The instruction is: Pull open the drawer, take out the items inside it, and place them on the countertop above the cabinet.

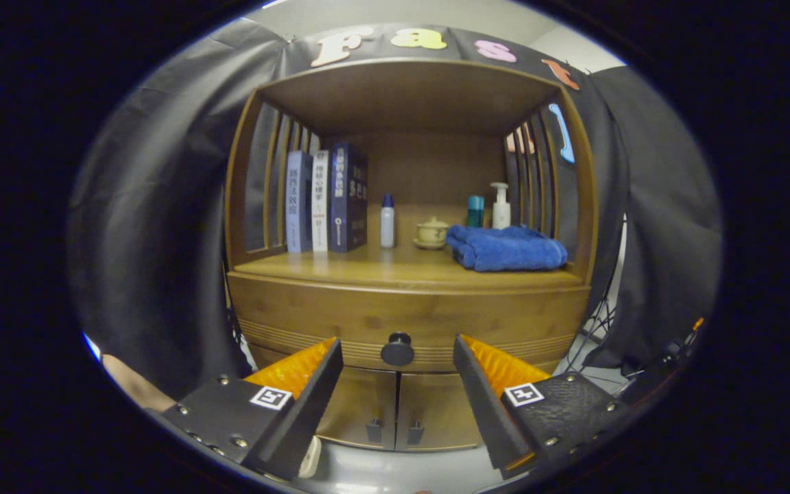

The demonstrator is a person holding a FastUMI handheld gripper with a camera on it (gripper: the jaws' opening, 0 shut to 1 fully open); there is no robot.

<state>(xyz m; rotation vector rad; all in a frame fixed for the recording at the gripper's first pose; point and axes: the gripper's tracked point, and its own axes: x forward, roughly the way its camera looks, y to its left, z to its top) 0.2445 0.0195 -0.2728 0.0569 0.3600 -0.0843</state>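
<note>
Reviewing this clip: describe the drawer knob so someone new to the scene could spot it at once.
Start at the wooden cabinet with books and a blue towel on its countertop. Just below that countertop runs the drawer front, and the knob sits at its middle, between the open gripper fingers. It is round and dark, unlike the two small door pulls lower down.

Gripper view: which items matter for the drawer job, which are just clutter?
Job:
- drawer, shut
- drawer knob, between the open claw fingers
- countertop

Clutter:
- books
- white bottle
- lidded cup
- blue towel
- teal bottle
- pump bottle
- lower cabinet doors
</note>
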